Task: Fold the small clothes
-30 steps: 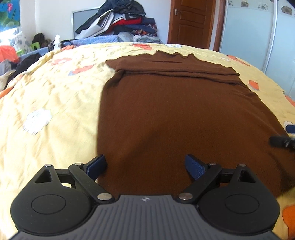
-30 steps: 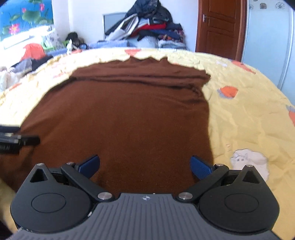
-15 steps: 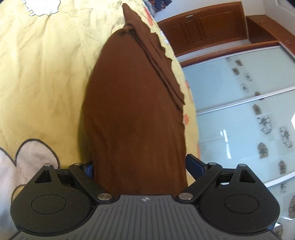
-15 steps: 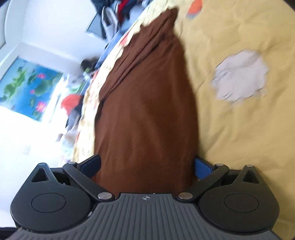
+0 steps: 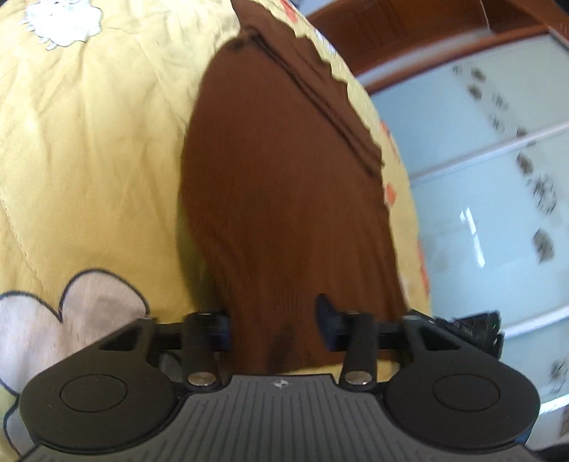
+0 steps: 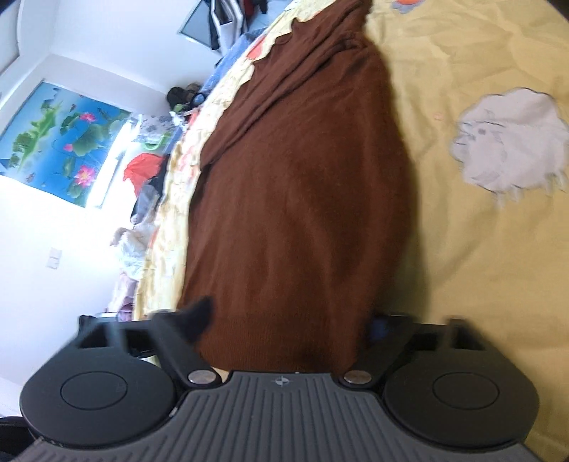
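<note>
Hem corners of the brown garment (image 5: 284, 199) are being pinched: left gripper (image 5: 274, 320) and right gripper (image 6: 288, 327) have just been closing, cloth between. Next, lifting toward the collar is called for.

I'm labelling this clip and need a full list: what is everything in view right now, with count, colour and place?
Brown garment: one, brown, spread on the bed, near hem between both grippers' fingers.
Bedspread: one, yellow with white and orange patches, under the garment.
Wardrobe doors: pale glass, patterned, beyond the bed.
Lotus picture: one, blue and green, on the white wall.
Clothes pile: mixed colours, past the bed's far end.
Left gripper: black, jaws just been closing around the hem.
Right gripper: black, jaws just been closing around the hem.
</note>
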Available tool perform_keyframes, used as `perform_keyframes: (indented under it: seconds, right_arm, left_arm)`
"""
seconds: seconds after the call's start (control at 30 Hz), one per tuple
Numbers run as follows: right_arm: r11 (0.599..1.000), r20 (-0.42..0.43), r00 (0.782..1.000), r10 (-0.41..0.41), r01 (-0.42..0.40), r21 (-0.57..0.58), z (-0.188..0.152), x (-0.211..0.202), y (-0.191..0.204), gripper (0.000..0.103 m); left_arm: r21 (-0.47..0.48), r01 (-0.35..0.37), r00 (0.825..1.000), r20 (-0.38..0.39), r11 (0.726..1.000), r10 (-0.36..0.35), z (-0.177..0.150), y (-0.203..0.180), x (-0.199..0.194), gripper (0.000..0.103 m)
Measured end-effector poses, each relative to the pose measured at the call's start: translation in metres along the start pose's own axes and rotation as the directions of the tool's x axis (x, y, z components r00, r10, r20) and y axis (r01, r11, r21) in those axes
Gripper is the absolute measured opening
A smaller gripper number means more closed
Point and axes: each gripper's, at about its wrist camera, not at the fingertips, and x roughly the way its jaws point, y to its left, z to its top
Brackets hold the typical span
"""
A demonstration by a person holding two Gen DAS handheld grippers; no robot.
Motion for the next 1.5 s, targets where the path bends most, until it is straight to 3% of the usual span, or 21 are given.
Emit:
perform_keyframes:
  seconds: [0.03,0.07,0.13,0.17,0.27,0.4,0.5,0.63,0.83,0.93,1.0,1.03,1.07,1.1,1.13,1.17,1.2,1.27,1.33,1.43,1.5]
  right_arm:
    - [1.0,0.006,1.0,-0.023,0.023,0.005,-0.003,-0.001,-0.003,0.041]
    - [0.999,0.015,0.999,-0.034,0.033,0.016,-0.005,-0.003,-0.008,0.029]
    - [0.998,0.029,0.999,-0.033,0.031,0.057,-0.008,-0.005,-0.019,0.018]
    - [0.997,0.032,0.999,-0.038,0.035,0.063,-0.009,-0.006,-0.022,0.013]
    - [0.999,0.035,0.999,-0.034,0.033,0.035,-0.01,-0.006,-0.022,0.013]
    - [1.0,0.094,0.995,0.026,-0.025,-0.02,0.005,-0.016,-0.008,0.013]
    - [0.995,0.151,0.984,0.089,-0.083,-0.048,0.034,-0.02,0.005,0.013]
    - [0.987,0.236,0.959,0.158,-0.147,-0.064,0.095,-0.011,0.011,0.013]
    - [0.975,0.332,0.92,0.208,-0.222,0.006,0.208,0.033,-0.003,0.013]
    - [0.975,0.357,0.916,0.181,-0.215,0.056,0.263,0.065,-0.01,0.013]
    - [0.979,0.395,0.911,0.121,-0.175,0.104,0.295,0.085,-0.02,0.02]
    - [0.982,0.414,0.907,0.072,-0.139,0.132,0.309,0.095,-0.027,0.041]
    - [0.981,0.421,0.907,0.006,-0.088,0.176,0.318,0.104,-0.034,0.086]
    - [0.976,0.419,0.906,-0.053,-0.042,0.215,0.322,0.111,-0.039,0.102]
    - [0.977,0.438,0.898,-0.052,-0.045,0.209,0.321,0.113,-0.042,0.097]
    - [0.981,0.451,0.892,-0.028,-0.063,0.186,0.317,0.113,-0.043,0.096]
    - [0.983,0.454,0.891,-0.002,-0.08,0.162,0.309,0.11,-0.042,0.096]
    - [0.992,0.448,0.894,0.008,-0.064,0.111,0.291,0.099,-0.039,0.096]
    - [0.998,0.448,0.894,-0.012,-0.017,0.062,0.266,0.083,-0.04,0.096]
    - [0.999,0.399,0.916,-0.046,0.031,0.045,0.232,0.065,-0.043,0.097]
    - [0.998,0.377,0.924,-0.067,0.057,0.038,0.217,0.058,-0.041,0.097]
  left_arm:
    - [0.002,-0.005,1.0,-0.003,1.0,0.005,-0.001,0.0,0.002,0.033]
    - [0.008,-0.017,1.0,-0.007,1.0,0.017,-0.002,-0.001,0.005,0.021]
    - [0.021,-0.07,0.997,-0.014,0.997,0.07,0.0,-0.001,0.009,0.005]
    - [0.029,-0.072,0.997,-0.014,0.997,0.072,0.0,-0.002,0.009,0.005]
    - [0.08,-0.109,0.994,-0.001,0.991,0.11,0.008,-0.013,0.009,0.005]
    - [0.154,-0.056,0.996,0.075,0.986,0.045,0.035,-0.035,-0.008,0.005]
    - [0.193,-0.006,0.984,0.173,0.981,-0.028,0.074,-0.051,-0.019,0.005]
    - [0.206,0.009,0.959,0.275,0.979,-0.066,0.143,-0.067,-0.008,0.005]
    - [0.232,-0.074,0.948,0.319,0.97,-0.003,0.256,-0.09,0.056,0.005]
    - [0.273,-0.211,0.916,0.391,0.939,0.093,0.303,-0.097,0.092,0.006]
    - [0.239,-0.315,0.882,0.431,0.918,0.191,0.329,-0.09,0.122,0.007]
    - [0.193,-0.346,0.877,0.414,0.918,0.243,0.341,-0.084,0.136,0.013]
    - [0.121,-0.354,0.884,0.368,0.927,0.289,0.349,-0.074,0.146,0.025]
    - [0.043,-0.341,0.897,0.314,0.939,0.311,0.351,-0.064,0.15,0.033]
    - [-0.001,-0.3,0.91,0.299,0.954,0.287,0.347,-0.056,0.148,0.045]
    - [-0.003,-0.263,0.91,0.332,0.965,0.249,0.336,-0.051,0.14,0.053]
    - [0.01,-0.266,0.894,0.375,0.964,0.243,0.322,-0.05,0.13,0.059]
    - [0.032,-0.304,0.856,0.448,0.952,0.258,0.292,-0.05,0.106,0.088]
    - [0.042,-0.3,0.837,0.491,0.953,0.242,0.262,-0.046,0.084,0.09]
    - [0.02,-0.262,0.862,0.455,0.965,0.224,0.233,-0.036,0.068,0.09]
    - [-0.031,-0.264,0.863,0.438,0.964,0.25,0.218,-0.029,0.065,0.09]
